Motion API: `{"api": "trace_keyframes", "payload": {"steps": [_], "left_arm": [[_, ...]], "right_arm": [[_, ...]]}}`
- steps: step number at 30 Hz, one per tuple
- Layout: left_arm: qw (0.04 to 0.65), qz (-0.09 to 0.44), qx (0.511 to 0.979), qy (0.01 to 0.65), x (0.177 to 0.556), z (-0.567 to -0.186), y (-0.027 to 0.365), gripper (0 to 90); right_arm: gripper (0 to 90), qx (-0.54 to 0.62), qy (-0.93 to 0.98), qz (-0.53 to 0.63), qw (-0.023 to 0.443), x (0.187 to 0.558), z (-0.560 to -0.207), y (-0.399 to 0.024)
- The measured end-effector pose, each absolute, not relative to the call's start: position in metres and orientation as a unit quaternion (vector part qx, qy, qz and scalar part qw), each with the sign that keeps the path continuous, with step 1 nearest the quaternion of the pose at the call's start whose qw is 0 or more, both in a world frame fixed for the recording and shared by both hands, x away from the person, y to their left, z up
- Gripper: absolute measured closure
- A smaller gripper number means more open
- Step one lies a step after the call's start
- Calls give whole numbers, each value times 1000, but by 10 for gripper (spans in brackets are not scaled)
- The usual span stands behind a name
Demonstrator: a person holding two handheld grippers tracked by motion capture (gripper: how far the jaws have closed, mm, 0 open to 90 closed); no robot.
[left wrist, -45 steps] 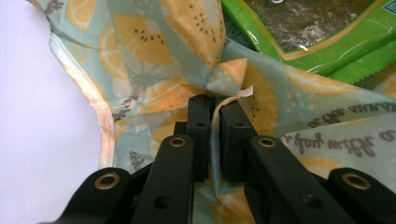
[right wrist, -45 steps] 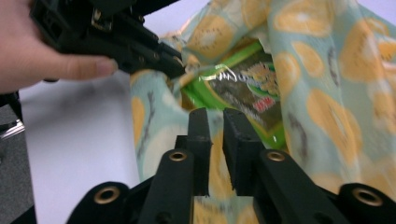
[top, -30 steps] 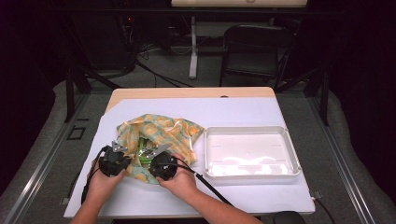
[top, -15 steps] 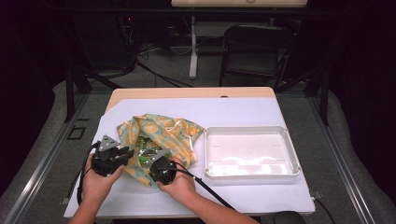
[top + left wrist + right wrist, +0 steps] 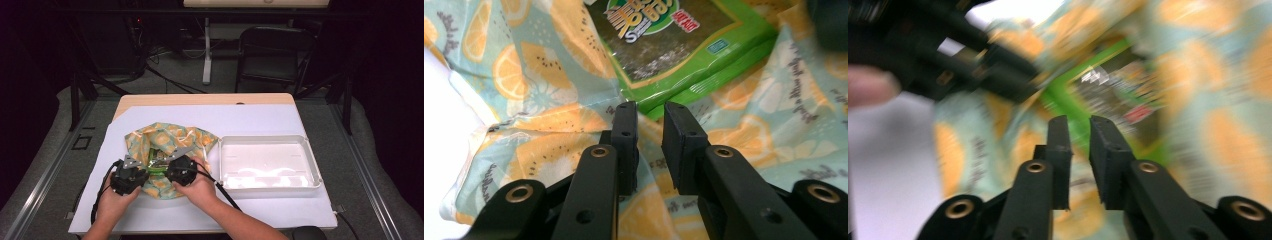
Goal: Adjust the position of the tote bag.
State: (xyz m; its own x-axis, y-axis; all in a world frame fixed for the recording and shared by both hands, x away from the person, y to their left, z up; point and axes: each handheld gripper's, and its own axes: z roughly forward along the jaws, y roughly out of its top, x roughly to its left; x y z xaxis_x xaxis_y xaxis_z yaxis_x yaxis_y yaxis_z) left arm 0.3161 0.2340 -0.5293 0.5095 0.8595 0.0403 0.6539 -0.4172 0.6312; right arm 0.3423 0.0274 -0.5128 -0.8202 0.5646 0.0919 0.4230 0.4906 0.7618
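Note:
A cloth bag printed with orange slices (image 5: pixel 172 136) lies crumpled on the white table cover, and a green seaweed snack packet (image 5: pixel 156 161) lies in its opening. My left gripper (image 5: pixel 141 166) hovers at the bag's near left edge. Its jaws (image 5: pixel 650 112) are narrowly open over the cloth (image 5: pixel 539 125), just short of the packet (image 5: pixel 674 50), and have just been closing with nothing between them. My right gripper (image 5: pixel 164 162) is beside it on the right. In the blurred right gripper view its jaws (image 5: pixel 1075 125) point at the packet (image 5: pixel 1098 95); they have just been opening and hold nothing.
A white empty tray (image 5: pixel 311 165) sits right of the bag. The white cover (image 5: pixel 250 120) spreads over the wooden table. Cables trail from both grippers toward the near edge. A black chair (image 5: pixel 270 50) stands behind the table.
The left gripper swung out to the left, then came back right toward the packet. The right gripper shifted slightly up the picture toward the bag's opening.

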Motion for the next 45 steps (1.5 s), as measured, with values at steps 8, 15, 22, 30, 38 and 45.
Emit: {"api": "trace_keyframes", "payload": {"steps": [8, 15, 22, 30, 38, 45], "left_arm": [[276, 183, 821, 464, 317, -536, 236, 732], [276, 176, 822, 466, 318, -537, 237, 725], [276, 175, 821, 467, 319, -538, 238, 720], [275, 173, 822, 469, 320, -540, 238, 718], [272, 171, 821, 471, 320, -543, 238, 716], [271, 167, 823, 471, 321, -543, 238, 716]], "right_arm": [[565, 297, 841, 425, 154, 370, -494, 13], [448, 314, 843, 410, 154, 390, -499, 12], [384, 331, 848, 390, 141, 400, -512, 16], [375, 346, 849, 365, 162, 405, -528, 27], [625, 375, 846, 344, 160, 420, -537, 27], [878, 419, 819, 373, 124, 439, -539, 19]]}}
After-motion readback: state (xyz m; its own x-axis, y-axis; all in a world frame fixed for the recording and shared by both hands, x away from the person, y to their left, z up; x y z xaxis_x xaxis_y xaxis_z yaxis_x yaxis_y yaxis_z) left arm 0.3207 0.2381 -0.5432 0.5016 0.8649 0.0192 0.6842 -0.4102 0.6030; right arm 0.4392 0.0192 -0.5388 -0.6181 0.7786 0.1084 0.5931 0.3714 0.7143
